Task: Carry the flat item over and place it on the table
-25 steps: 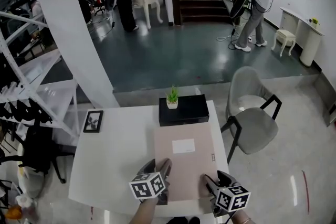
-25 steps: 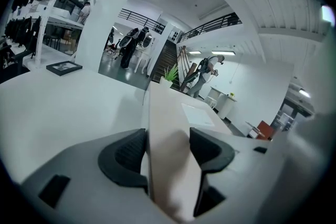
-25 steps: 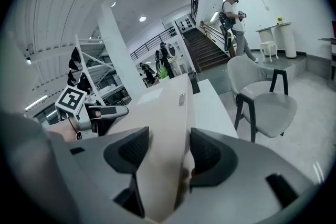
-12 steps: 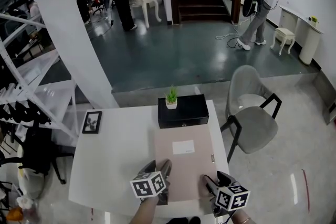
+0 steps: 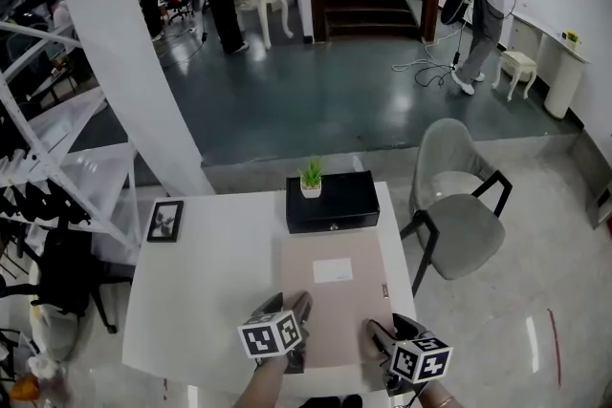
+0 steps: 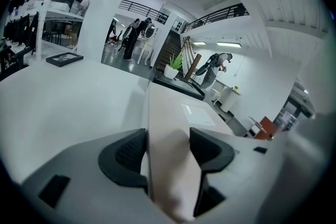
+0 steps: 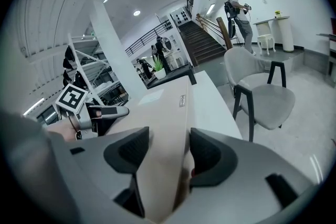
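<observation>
Flat item (image 5: pixel 335 311): a thin rectangular panel, matte pinkish-beige, bearing a pale label (image 5: pixel 332 270). It is lying flat over the smooth white table (image 5: pixel 210 287), with its far edge just short of the black box (image 5: pixel 337 202).
Left gripper (image 5: pixel 300 301): its dark ribbed pads are clamping the panel's near edge.
Right gripper (image 5: pixel 374 330): it is likewise pinching that near edge, at the right.
Black box: low and oblong, carrying a small white pot (image 5: pixel 312 188) that is holding a green plant.
Picture frame (image 5: pixel 164 220): dark, lying at the table's left.
</observation>
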`<state>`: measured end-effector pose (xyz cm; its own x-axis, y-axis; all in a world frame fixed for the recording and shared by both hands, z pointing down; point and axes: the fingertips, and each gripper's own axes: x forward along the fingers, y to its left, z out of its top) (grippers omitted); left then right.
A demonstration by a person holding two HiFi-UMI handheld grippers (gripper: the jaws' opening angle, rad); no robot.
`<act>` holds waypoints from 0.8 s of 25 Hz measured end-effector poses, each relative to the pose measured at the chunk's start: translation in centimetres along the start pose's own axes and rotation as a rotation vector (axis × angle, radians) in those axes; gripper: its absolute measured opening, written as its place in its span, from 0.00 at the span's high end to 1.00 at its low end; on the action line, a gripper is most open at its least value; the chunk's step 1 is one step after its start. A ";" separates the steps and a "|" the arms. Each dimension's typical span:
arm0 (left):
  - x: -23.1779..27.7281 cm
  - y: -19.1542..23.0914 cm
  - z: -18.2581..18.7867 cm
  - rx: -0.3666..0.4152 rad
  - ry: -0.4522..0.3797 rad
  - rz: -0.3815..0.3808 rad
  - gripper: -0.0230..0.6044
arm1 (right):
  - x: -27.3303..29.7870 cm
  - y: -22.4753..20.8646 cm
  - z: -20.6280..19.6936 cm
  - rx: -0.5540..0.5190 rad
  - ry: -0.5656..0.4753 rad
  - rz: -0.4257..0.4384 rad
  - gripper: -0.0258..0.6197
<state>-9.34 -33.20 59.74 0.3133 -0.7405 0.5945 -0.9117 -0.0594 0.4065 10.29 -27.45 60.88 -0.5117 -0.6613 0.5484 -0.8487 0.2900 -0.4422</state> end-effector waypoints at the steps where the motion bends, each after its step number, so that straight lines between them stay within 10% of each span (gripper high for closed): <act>1: 0.0 0.0 0.0 -0.004 0.004 0.000 0.54 | 0.0 0.0 0.0 0.002 0.000 -0.001 0.58; 20: 0.8 0.3 -0.2 0.001 0.052 0.007 0.54 | 0.2 -0.1 -0.1 0.009 -0.005 -0.032 0.58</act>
<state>-9.32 -33.66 60.45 0.3202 -0.7054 0.6324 -0.9141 -0.0548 0.4018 10.26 -27.58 61.12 -0.4834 -0.6738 0.5589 -0.8635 0.2620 -0.4310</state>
